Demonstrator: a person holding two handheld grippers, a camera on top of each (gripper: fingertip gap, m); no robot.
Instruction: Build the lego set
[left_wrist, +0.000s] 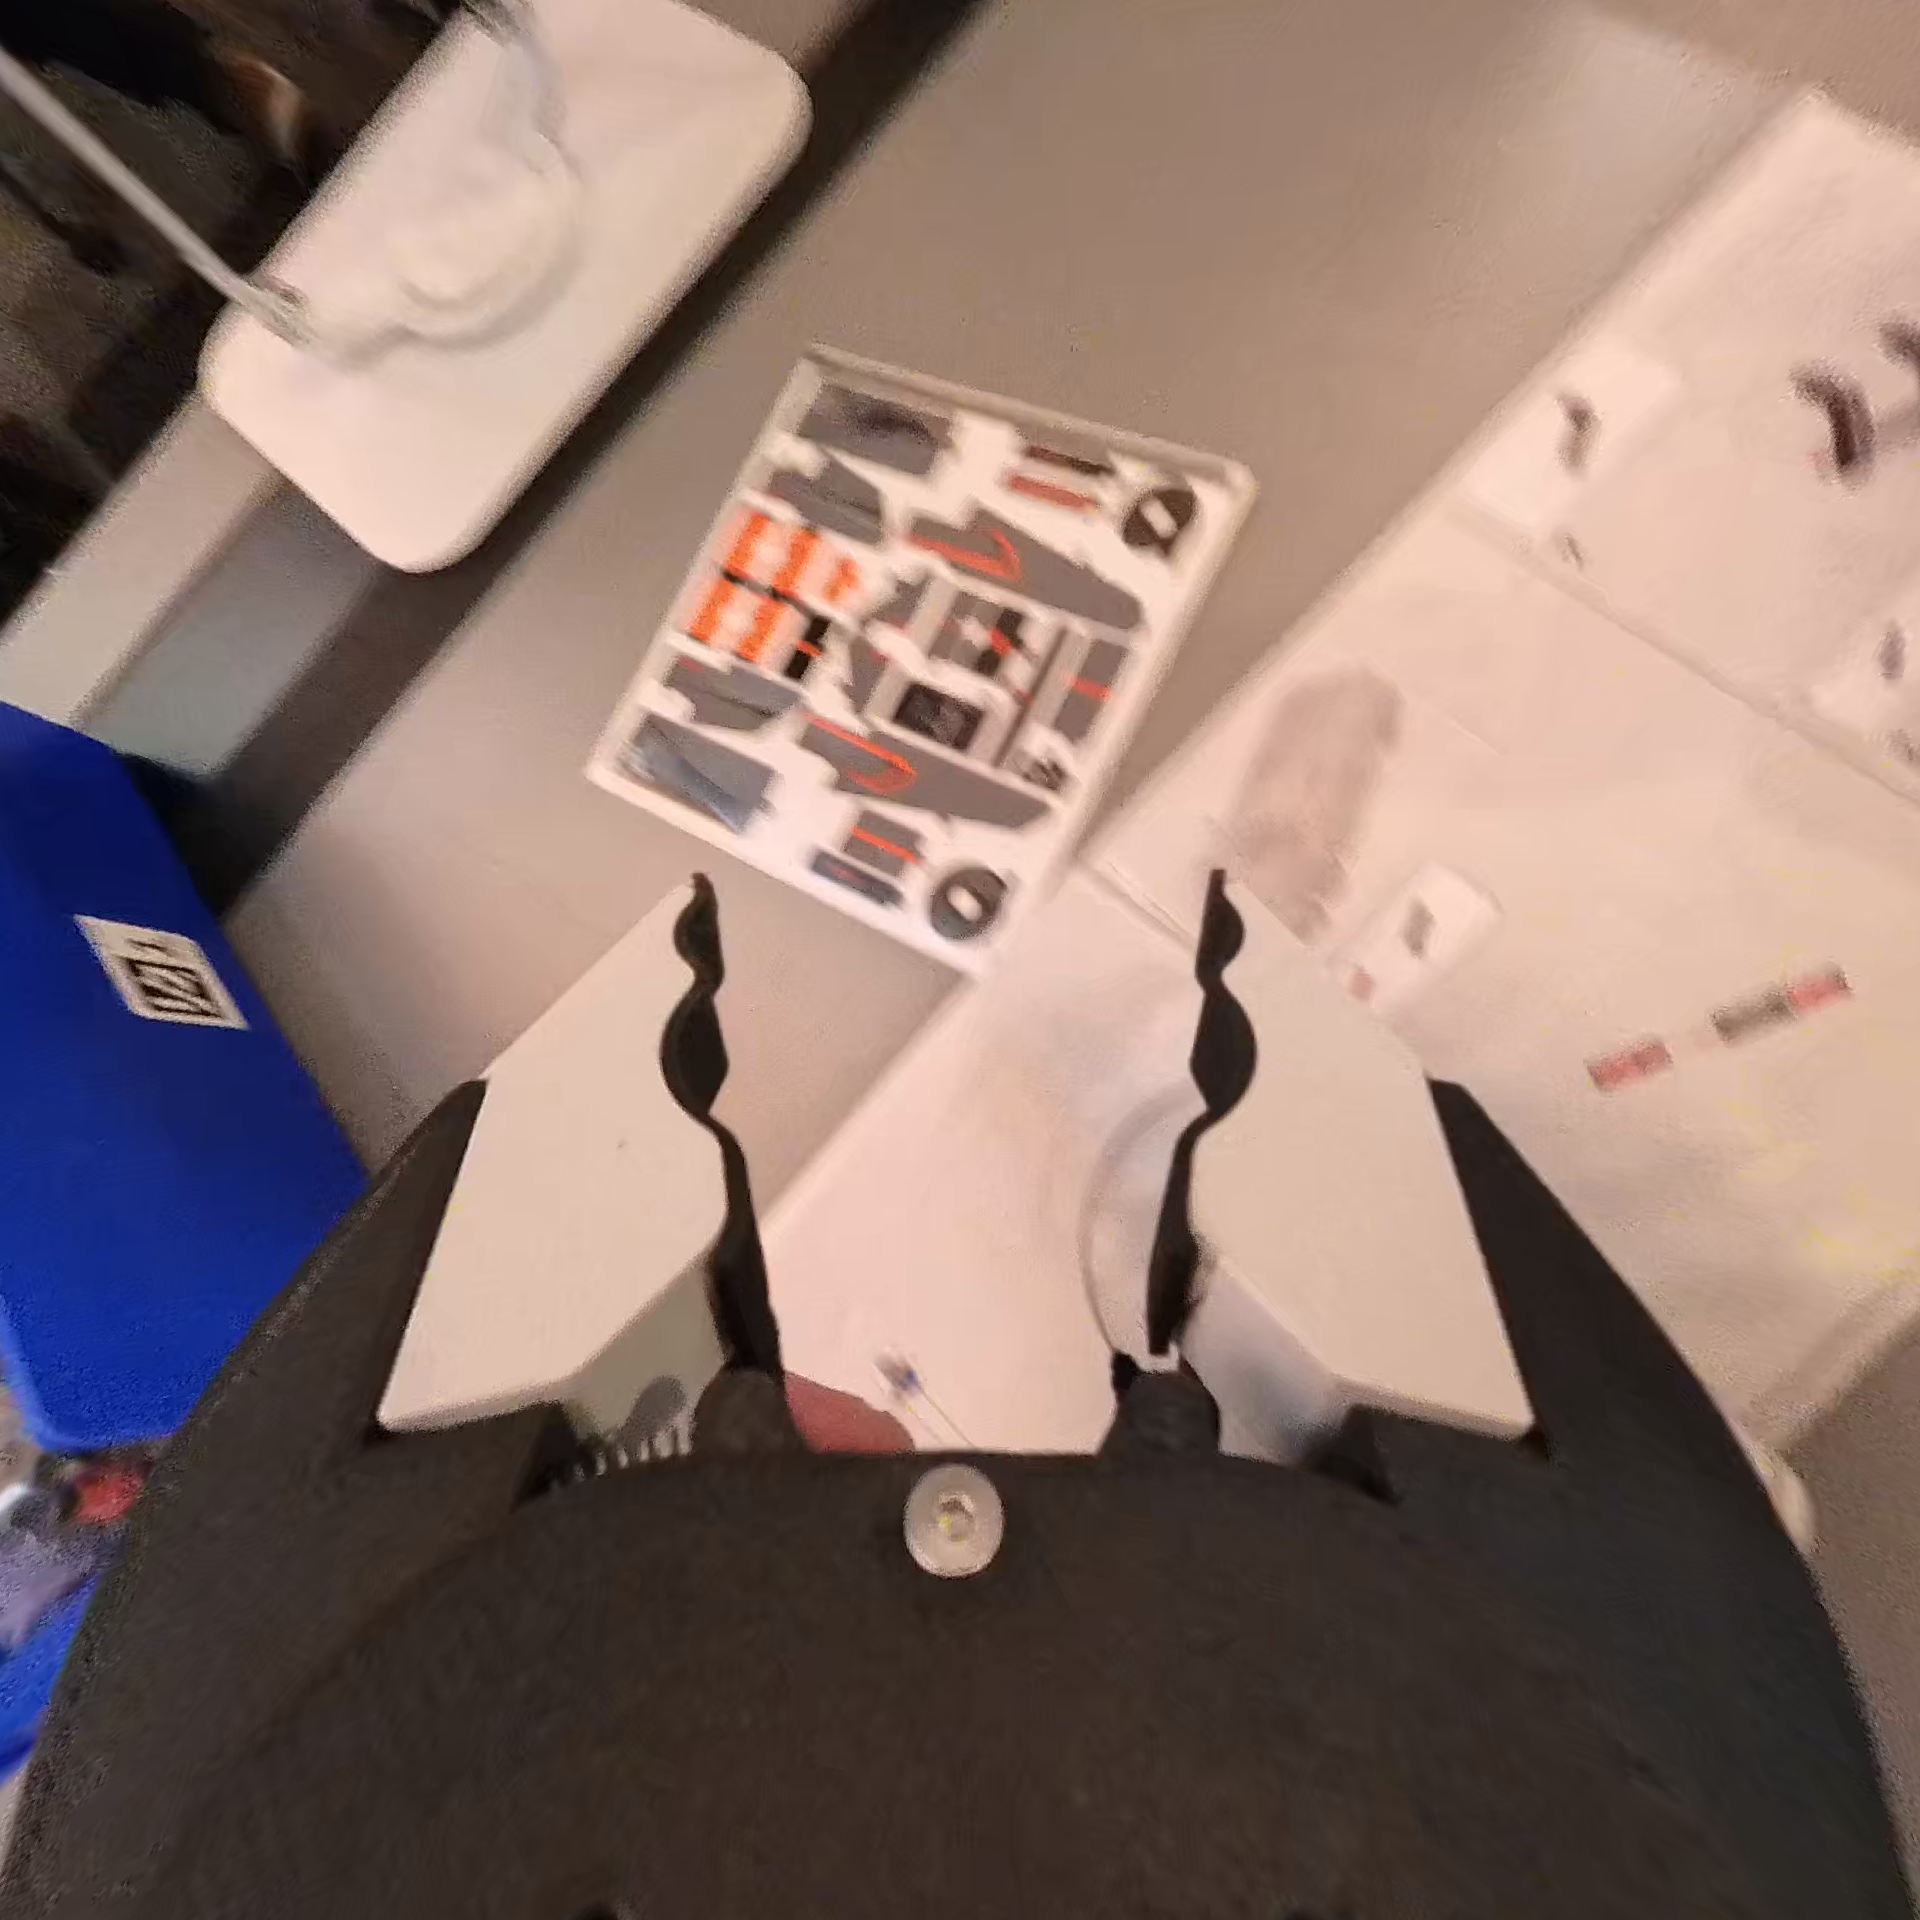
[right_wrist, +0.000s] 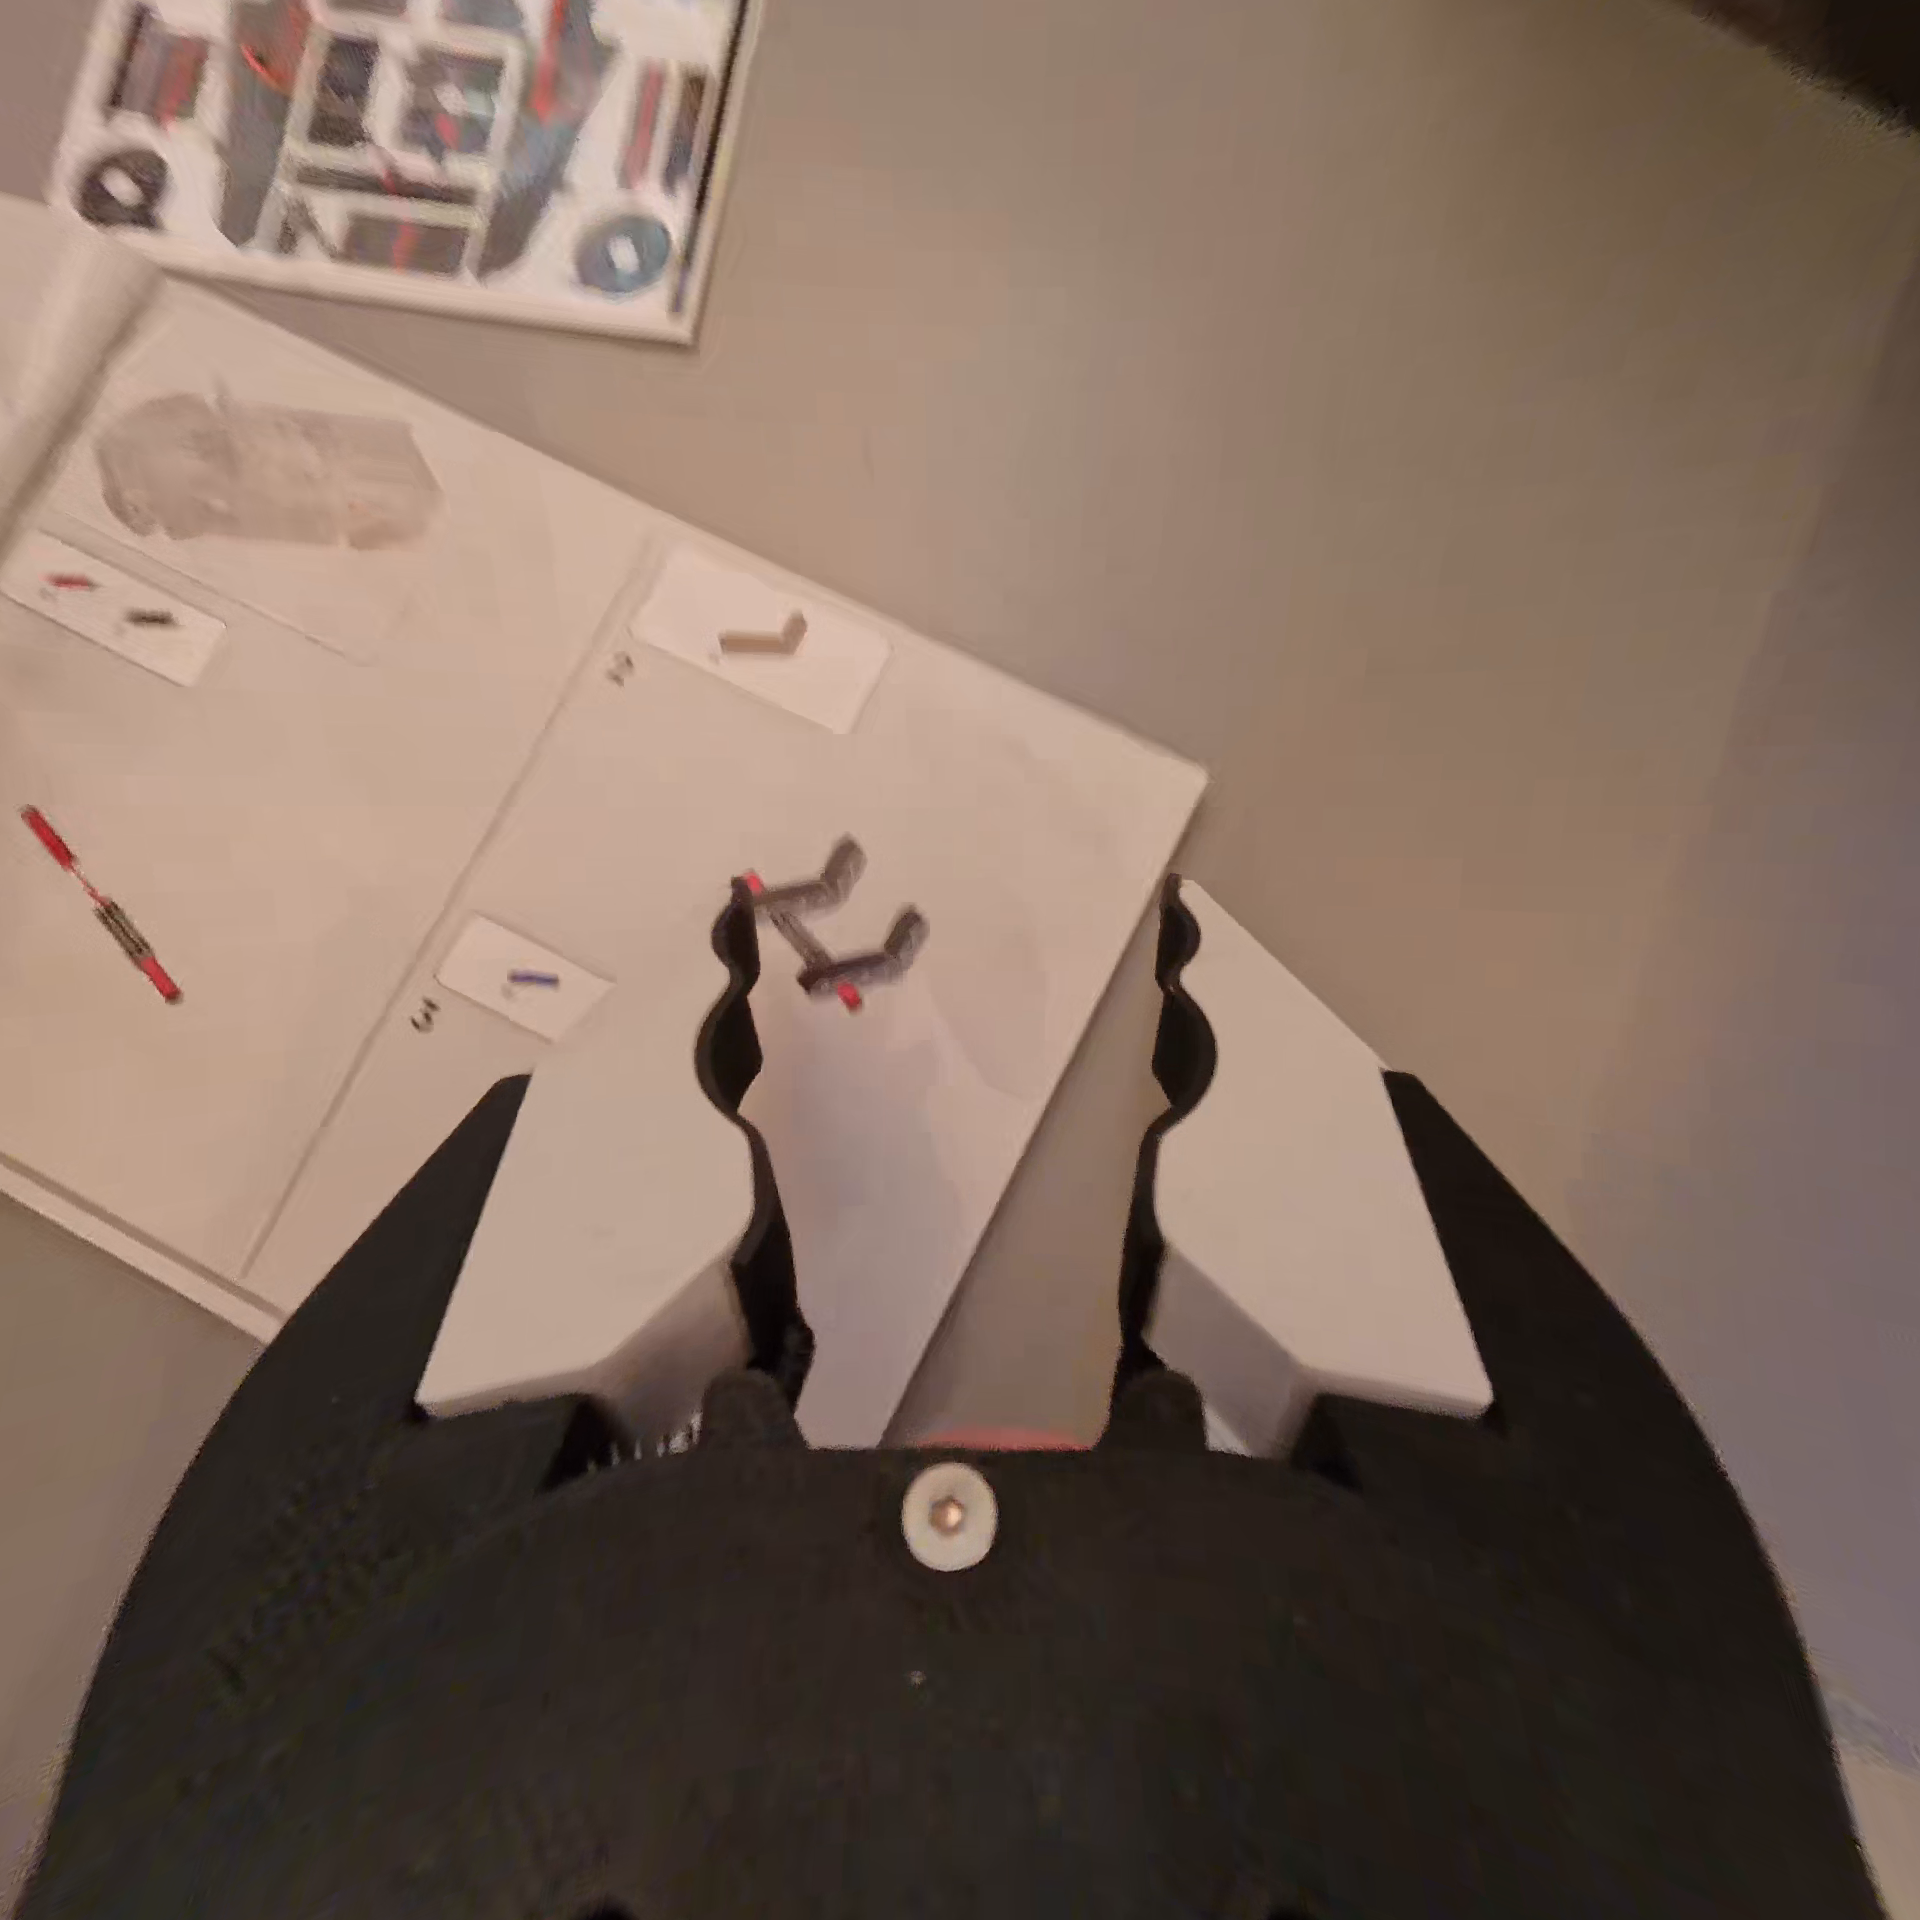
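An open instruction booklet (left_wrist: 1558, 748) lies on the grey table; it also shows in the right wrist view (right_wrist: 436, 831), with printed drawings of grey and red parts on its pages. A sticker sheet (left_wrist: 914, 644) with grey, orange and black shapes lies beyond it, also at the top left of the right wrist view (right_wrist: 405, 145). My left gripper (left_wrist: 956, 894) is open and empty above the booklet's corner, just short of the sticker sheet. My right gripper (right_wrist: 961, 894) is open and empty above the booklet's right edge. No loose brick is clearly visible.
A white tray (left_wrist: 499, 291) holding a clear plastic bag sits at the far left by the table's dark edge. A blue bin (left_wrist: 135, 1091) with a white label stands at the left. Bare grey table (right_wrist: 1455, 623) lies right of the booklet.
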